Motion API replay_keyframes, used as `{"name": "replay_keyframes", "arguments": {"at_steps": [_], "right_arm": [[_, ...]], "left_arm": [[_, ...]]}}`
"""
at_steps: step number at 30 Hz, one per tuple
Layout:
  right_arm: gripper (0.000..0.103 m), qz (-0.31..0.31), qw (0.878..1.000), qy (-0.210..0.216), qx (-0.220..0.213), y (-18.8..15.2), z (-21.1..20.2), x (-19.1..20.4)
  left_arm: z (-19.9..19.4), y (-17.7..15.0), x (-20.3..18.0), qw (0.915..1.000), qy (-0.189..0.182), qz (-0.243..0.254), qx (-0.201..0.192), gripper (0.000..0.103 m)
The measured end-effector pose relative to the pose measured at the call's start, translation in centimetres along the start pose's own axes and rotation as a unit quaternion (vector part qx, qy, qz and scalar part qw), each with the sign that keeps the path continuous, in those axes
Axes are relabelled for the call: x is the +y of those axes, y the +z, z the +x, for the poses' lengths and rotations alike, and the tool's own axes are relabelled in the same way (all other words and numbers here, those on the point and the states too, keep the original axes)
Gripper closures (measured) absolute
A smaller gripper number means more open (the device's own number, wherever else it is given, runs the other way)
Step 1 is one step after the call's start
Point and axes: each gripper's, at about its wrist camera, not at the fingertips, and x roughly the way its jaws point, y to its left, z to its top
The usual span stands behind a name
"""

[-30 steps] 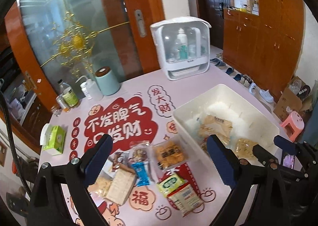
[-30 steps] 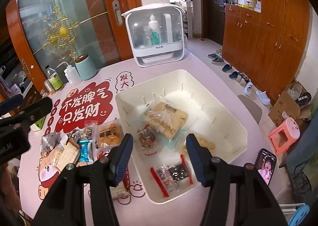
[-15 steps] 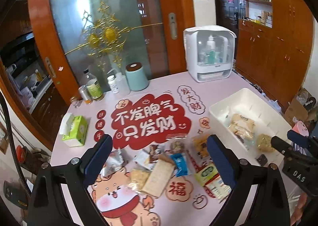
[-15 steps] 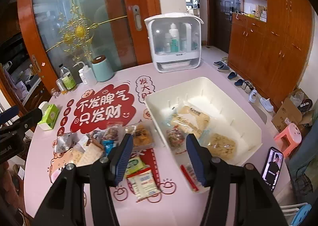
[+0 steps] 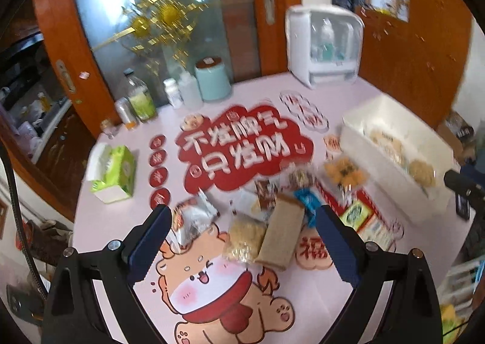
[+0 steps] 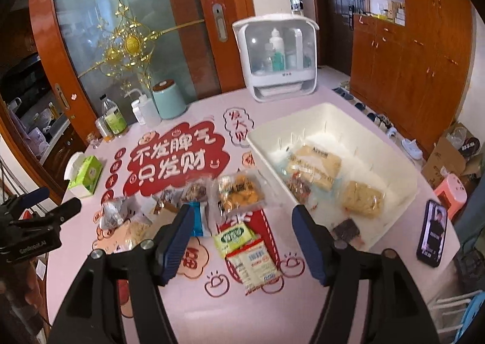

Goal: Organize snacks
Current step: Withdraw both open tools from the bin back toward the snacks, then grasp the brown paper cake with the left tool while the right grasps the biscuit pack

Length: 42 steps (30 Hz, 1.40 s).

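1. Pulled back since earlier frame: both views now over loose snack pile (image 5: 266, 216) on desk (image 5: 121, 223), left of white bin (image 6: 333, 120).
2. Left gripper (image 5: 242, 241) open, empty; right gripper (image 6: 242, 238) open, empty.
3. Right view only: phone (image 6: 432, 232), bin's packets.

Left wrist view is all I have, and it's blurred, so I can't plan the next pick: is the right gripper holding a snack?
Observer: No. The right gripper is open and empty, aimed at the green packet.
Operator: What's in the bin's near corner?
Observer: The white bin has a small dark packet there.
Operator: Anything beside the bin?
Observer: A phone lies flat on the table, right of the bin, with its screen lit.
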Motion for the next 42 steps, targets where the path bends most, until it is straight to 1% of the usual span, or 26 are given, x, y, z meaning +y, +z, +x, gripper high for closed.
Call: {"name": "replay_keyframes", "arguments": {"at_steps": [4, 7, 9, 11, 15, 18, 23, 29, 30, 32, 34, 36, 38, 39, 40, 41, 42], "right_arm": [[0.036, -0.009, 1.0, -0.002, 0.026, -2.5, 1.9, 0.2], [0.036, -0.016, 0.998, 0.012, 0.052, -4.3, 3.8, -0.2], [0.036, -0.013, 0.996, 0.031, 0.077, -5.8, 5.5, -0.8], [0.036, -0.008, 0.995, 0.035, 0.094, -6.8, 6.9, -1.4], [0.032, -0.025, 0.992, 0.031, 0.118, -8.0, 9.3, -1.5], [0.031, -0.044, 0.99, 0.021, 0.135, -8.5, 11.4, -1.5], [0.031, -0.07, 0.983, 0.015, 0.167, -8.8, 14.9, -1.7], [0.031, -0.085, 0.977, 0.018, 0.193, -9.1, 17.0, -1.9], [0.031, -0.088, 0.978, 0.018, 0.189, -9.0, 17.0, -1.9], [0.031, -0.099, 0.976, 0.019, 0.191, -9.0, 17.1, -1.7], [0.03, -0.115, 0.974, 0.015, 0.192, -8.9, 17.2, -1.3], [0.031, -0.126, 0.973, 0.011, 0.193, -8.9, 17.3, -1.0], [0.032, -0.135, 0.972, 0.009, 0.192, -8.9, 17.4, -0.8], [0.033, -0.138, 0.972, 0.006, 0.19, -8.9, 17.4, -0.8], [0.038, -0.142, 0.972, 0.006, 0.187, -9.0, 17.3, -0.7], [0.046, -0.144, 0.972, 0.008, 0.184, -9.0, 17.2, -0.6], [0.046, -0.146, 0.972, 0.009, 0.184, -9.0, 17.2, -0.6]], "left_arm": [[3.5, -1.7, -0.5, 0.9989, -0.006, 0.03, 0.035, 0.008], [6.0, -2.4, -1.2, 0.9971, -0.023, 0.038, 0.061, 0.008], [7.8, -2.7, -1.9, 0.9954, -0.033, 0.045, 0.078, 0.008], [9.0, -2.8, -2.5, 0.9942, -0.038, 0.049, 0.088, 0.008], [12.1, -2.8, -3.6, 0.9901, -0.058, 0.063, 0.111, 0.008], [14.0, -2.9, -4.6, 0.9866, -0.06, 0.077, 0.13, 0.008], [16.5, -3.0, -6.0, 0.9824, -0.05, 0.097, 0.152, 0.008], [19.7, -3.5, -7.3, 0.9753, -0.028, 0.117, 0.185, 0.008], [20.1, -3.5, -7.4, 0.9742, -0.025, 0.12, 0.19, 0.008], [20.7, -3.6, -7.9, 0.9735, -0.01, 0.133, 0.186, 0.008], [21.1, -3.6, -8.4, 0.9713, -0.008, 0.146, 0.187, 0.008], [21.3, -3.8, -9.0, 0.968, -0.014, 0.161, 0.191, 0.018], [21.1, -3.6, -9.3, 0.9672, -0.024, 0.169, 0.188, 0.026], [21.1, -3.5, -9.4, 0.9662, -0.027, 0.173, 0.19, 0.027], [21.1, -3.4, -9.4, 0.9656, -0.029, 0.175, 0.19, 0.029], [21.1, -3.4, -9.5, 0.9656, -0.031, 0.176, 0.189, 0.036], [21.0, -3.4, -9.6, 0.9655, -0.031, 0.182, 0.184, 0.042]]}}
